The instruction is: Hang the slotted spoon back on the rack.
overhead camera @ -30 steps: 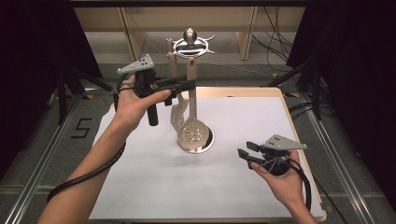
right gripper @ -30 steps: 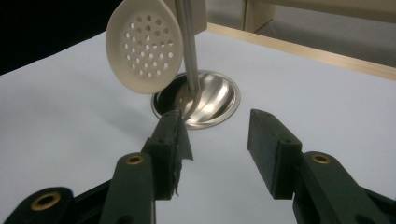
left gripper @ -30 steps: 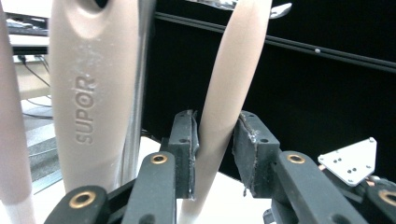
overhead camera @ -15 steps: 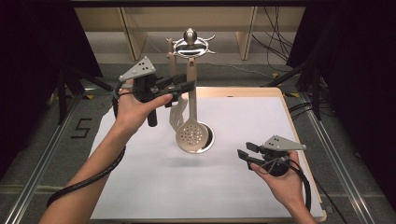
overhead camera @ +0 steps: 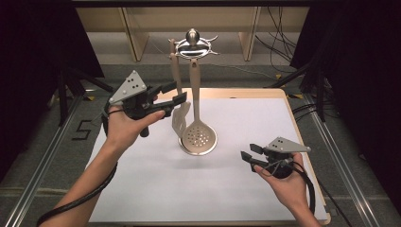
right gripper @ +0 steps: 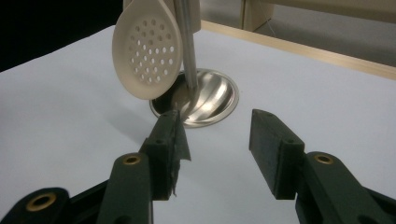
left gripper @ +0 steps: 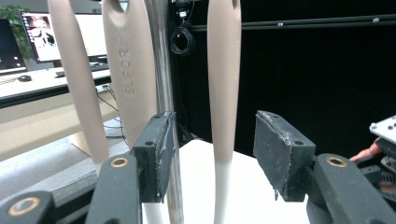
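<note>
The utensil stand (overhead camera: 191, 45) rises at the middle of the bench (overhead camera: 142, 189), and from its top ring the slotted spatula (overhead camera: 178, 113) hangs with its long axis straight up and down, beside the skimmer (overhead camera: 199, 135). The left tool (overhead camera: 174, 93) sits just left of the stand, its jaws having just been opening, now wide apart around a hanging handle (left gripper: 223, 93) without pressing it. The right tool (overhead camera: 249, 156), apart and empty, waits well right of the stand.

Embossed lettering "SUPOR" runs vertically on the beige utensil handle (left gripper: 128, 70), upper left of the left gripper view. A digit "5" is marked on the floor (overhead camera: 81, 131), left of the high view.
</note>
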`<state>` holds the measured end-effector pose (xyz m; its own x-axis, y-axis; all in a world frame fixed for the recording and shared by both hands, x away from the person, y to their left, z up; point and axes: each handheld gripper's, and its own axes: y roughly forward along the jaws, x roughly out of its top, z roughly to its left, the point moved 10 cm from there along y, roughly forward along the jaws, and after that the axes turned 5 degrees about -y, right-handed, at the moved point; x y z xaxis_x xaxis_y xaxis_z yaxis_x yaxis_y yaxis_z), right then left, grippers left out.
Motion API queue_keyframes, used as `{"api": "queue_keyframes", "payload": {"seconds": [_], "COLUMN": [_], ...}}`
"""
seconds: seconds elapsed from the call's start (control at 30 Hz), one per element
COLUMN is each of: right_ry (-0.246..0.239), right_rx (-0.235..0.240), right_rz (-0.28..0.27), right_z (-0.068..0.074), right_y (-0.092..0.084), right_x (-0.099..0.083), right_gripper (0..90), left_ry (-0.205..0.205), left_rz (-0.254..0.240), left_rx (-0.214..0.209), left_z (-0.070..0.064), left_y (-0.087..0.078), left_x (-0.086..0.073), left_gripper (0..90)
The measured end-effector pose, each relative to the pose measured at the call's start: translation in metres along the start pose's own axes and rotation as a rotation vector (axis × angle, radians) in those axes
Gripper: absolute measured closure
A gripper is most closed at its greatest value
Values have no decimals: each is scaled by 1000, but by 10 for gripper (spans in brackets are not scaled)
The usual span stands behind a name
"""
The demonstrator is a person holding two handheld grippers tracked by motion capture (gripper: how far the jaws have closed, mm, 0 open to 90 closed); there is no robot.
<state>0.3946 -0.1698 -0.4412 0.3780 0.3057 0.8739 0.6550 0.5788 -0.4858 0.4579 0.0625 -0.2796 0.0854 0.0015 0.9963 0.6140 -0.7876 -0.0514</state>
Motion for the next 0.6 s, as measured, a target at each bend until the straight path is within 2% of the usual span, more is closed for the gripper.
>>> {"api": "queue_keyframes", "payload": {"seconds": [0.1, 0.13, 0.23, 0.27, 0.33, 0.4, 0.47, 0.5, 0.6], "right_ry": [9, -24, -22, -31, 5, 7, -12, -1, -17], "right_rx": [-11, -9, -15, -21, -12, -17, -23, -20, -24], "right_rz": [-8, -23, -13, -23, -11, -4, -27, -12, -16], "right_z": [-2, -4, -6, -8, -5, -6, -8, -6, -8], "right_y": [-1, 0, -2, -2, -2, -3, -1, -2, -1], "right_x": [1, 2, 1, 2, 0, 0, 2, 1, 1], "right_gripper": [541, 540, 539, 539, 540, 539, 539, 539, 539], "left_ry": [14, 18, 30, 25, 28, 33, 27, 25, 18], "left_rz": [1, 3, 2, -1, 1, 10, 11, 11, 16], "left_rx": [12, 21, 42, 46, 59, 73, 87, 94, 112], "left_z": [1, 2, 5, 6, 9, 12, 16, 18, 24], "left_y": [-6, -8, -15, -17, -20, -25, -29, -31, -36], "left_x": [-6, -9, -16, -19, -24, -31, -37, -39, -47], "left_gripper": [463, 460, 453, 451, 448, 448, 448, 448, 448]}}
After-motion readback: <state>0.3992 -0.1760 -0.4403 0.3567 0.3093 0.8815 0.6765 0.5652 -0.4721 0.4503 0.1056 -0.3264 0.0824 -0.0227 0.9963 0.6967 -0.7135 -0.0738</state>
